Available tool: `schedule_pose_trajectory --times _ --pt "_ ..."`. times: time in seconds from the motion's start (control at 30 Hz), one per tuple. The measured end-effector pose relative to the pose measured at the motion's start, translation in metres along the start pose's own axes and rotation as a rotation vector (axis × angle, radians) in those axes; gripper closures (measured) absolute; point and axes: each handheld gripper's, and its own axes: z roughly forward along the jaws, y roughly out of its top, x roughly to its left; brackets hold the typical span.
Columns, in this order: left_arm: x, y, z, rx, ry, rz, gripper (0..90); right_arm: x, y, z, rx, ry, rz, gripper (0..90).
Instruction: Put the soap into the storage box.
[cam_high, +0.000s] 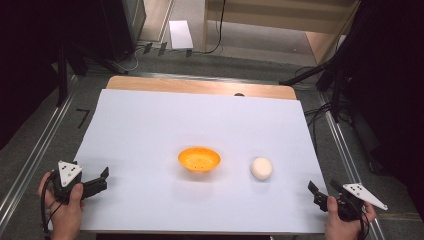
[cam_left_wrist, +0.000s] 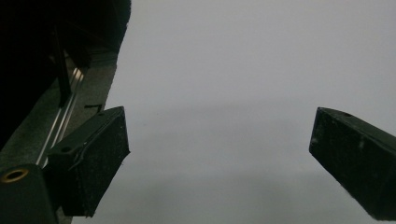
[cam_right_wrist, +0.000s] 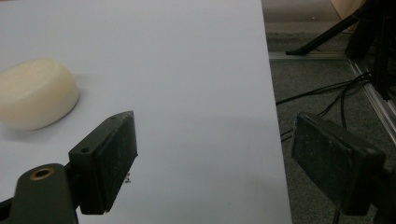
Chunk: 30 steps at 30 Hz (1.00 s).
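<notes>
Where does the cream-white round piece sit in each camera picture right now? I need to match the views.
High view: the cream-white round piece lies right of centre on the white sheet, beside the orange bowl.
Left gripper view: not in it; bare sheet between open jaws.
Right gripper view: the piece sits at the left edge, left of the open jaws.
Shared landmark: the white sheet.

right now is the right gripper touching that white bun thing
Apart. In the right gripper view the white bun lies off to the side of the open right gripper, bare white sheet between them; the high view shows the gap too.
</notes>
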Motion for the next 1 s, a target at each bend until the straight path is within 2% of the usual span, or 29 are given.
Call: schedule_pose_trajectory --times 0.1,0.13,0.2,0.37,0.5,0.53,0.67,1.0 --pt "0.000 0.000 0.000 0.003 0.001 0.008 6.1 0.002 0.001 0.001 0.014 0.007 -0.020 16.5" --pt "0.000 0.000 0.000 0.006 0.005 0.008 6.2 0.005 0.004 0.002 0.046 0.015 -0.033 16.5" --pt "0.000 0.000 0.001 0.011 0.006 0.006 6.2 0.009 0.008 0.003 0.072 0.018 -0.056 16.1" --pt "-0.001 0.000 0.001 0.012 0.003 0.013 6.2 0.021 0.021 0.005 0.137 0.068 -0.085 13.3" --pt "-0.001 0.000 0.001 0.013 -0.002 0.018 5.6 0.026 0.027 0.009 0.171 0.075 -0.102 11.2" --pt "-0.001 0.000 0.001 0.011 -0.004 0.023 5.4 0.030 0.031 0.012 0.201 0.084 -0.118 10.5" --pt "-0.002 0.000 0.001 0.008 -0.005 0.033 4.7 0.038 0.037 0.016 0.241 0.084 -0.149 10.1" --pt "-0.002 0.000 0.000 0.005 -0.006 0.031 4.7 0.051 0.048 0.025 0.286 0.119 -0.189 9.0"
